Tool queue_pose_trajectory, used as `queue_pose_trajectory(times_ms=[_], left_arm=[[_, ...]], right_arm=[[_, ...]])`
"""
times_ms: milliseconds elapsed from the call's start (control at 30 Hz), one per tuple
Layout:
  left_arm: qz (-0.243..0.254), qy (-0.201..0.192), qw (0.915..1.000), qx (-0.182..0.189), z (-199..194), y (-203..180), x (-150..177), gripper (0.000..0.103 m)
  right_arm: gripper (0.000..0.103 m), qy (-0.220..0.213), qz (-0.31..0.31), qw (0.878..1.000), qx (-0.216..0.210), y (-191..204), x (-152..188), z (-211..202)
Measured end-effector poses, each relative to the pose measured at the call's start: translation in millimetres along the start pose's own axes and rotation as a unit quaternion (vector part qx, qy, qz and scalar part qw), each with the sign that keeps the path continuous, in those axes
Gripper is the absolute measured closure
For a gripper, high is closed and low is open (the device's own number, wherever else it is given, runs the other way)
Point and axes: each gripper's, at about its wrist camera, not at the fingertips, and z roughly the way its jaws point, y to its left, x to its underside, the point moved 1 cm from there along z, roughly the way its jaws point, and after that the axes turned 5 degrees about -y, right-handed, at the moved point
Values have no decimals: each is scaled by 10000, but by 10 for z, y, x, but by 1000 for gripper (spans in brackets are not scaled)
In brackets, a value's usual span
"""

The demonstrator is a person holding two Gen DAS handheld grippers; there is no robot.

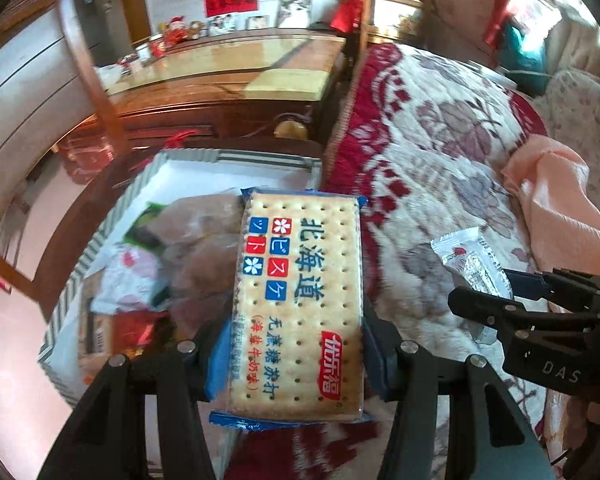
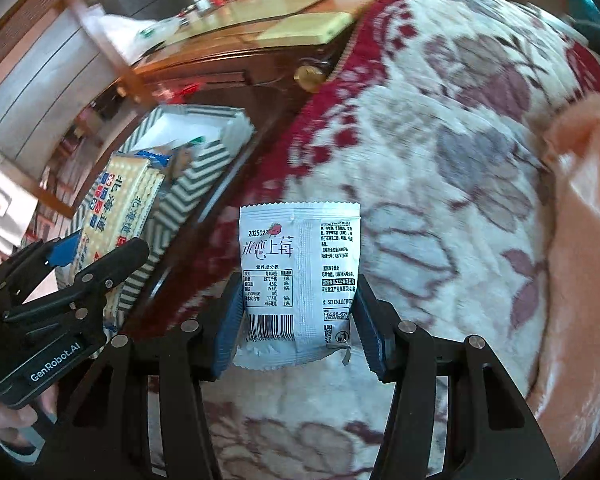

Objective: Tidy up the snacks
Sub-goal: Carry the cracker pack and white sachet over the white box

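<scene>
My left gripper (image 1: 296,356) is shut on a blue-edged cracker packet (image 1: 300,300) and holds it over the right side of a grey-and-white striped box (image 1: 100,232) that holds several snack packets (image 1: 168,256). My right gripper (image 2: 298,320) is shut on a small white strawberry snack pouch (image 2: 300,280) above the flowered blanket (image 2: 440,160). In the left wrist view the right gripper (image 1: 496,300) with the pouch (image 1: 468,264) is at the right. In the right wrist view the left gripper (image 2: 96,256) with the cracker packet (image 2: 116,208) is at the left, over the striped box (image 2: 196,172).
The striped box sits on a dark wooden surface (image 1: 96,184) beside the blanket-covered bed (image 1: 440,152). A peach cloth (image 1: 556,200) lies on the blanket at the right. A wooden cabinet with a glass top (image 1: 228,76) stands behind. A wooden chair (image 1: 84,56) stands at the left.
</scene>
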Motion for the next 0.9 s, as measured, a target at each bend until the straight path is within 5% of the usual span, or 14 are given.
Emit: queue_pose_trajectory(times_ms=[900], left_arm=[[-1296, 220, 9891, -667, 74, 1302, 307, 46]], right_arm=[[51, 299, -1368, 9894, -376, 1392, -427, 523]])
